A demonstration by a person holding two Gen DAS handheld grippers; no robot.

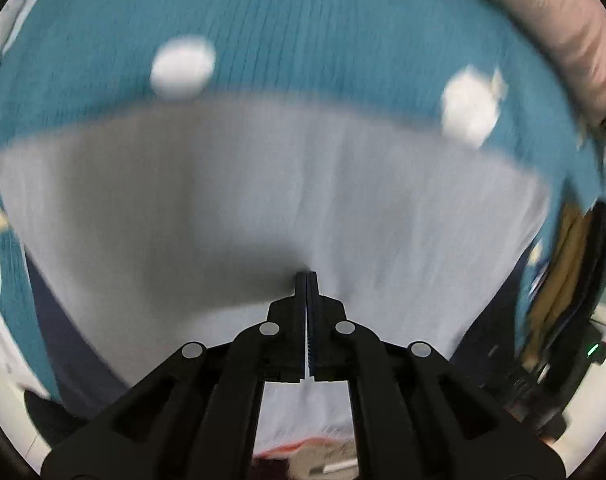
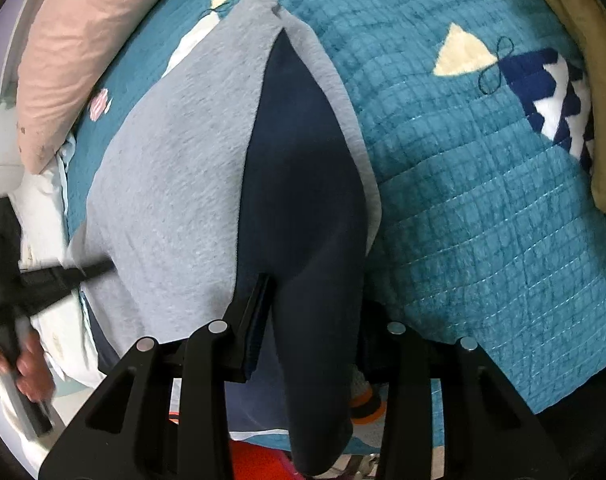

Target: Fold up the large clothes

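2 claws grip 1 garment over a teal quilt (image 2: 483, 200). At the far left of the right wrist view, a hand (image 2: 31, 364) grasps the handle of the left claw (image 2: 103, 267), whose black tip reaches the left edge of the grey cloth. Just above that hand lies a pink pillow (image 2: 71, 64), resting on the quilt's upper left border, with white bedding beside it.

Toward the middle, the large garment (image 2: 175, 184) spreads as a grey panel beside a navy panel (image 2: 307, 208), both rising to a narrow point near the top of the view. The right claw (image 2: 265, 280) is closed on the navy fabric, which drapes over its right finger and hides it. To the right, the quilt shows a cream triangle (image 2: 461, 54) and a navy-and-white patch (image 2: 555, 100), with a tan cushion (image 2: 583, 40) at the edge.

From the left wrist view, the left claw (image 1: 307, 280) has its fingers pressed together, pinching the grey garment (image 1: 263, 200), which hangs out in front as a broad, motion-blurred sheet. Behind it the teal quilt (image 1: 303, 40) carries 2 blurred white patches, and the pink pillow (image 1: 563, 32) curves along the upper right.
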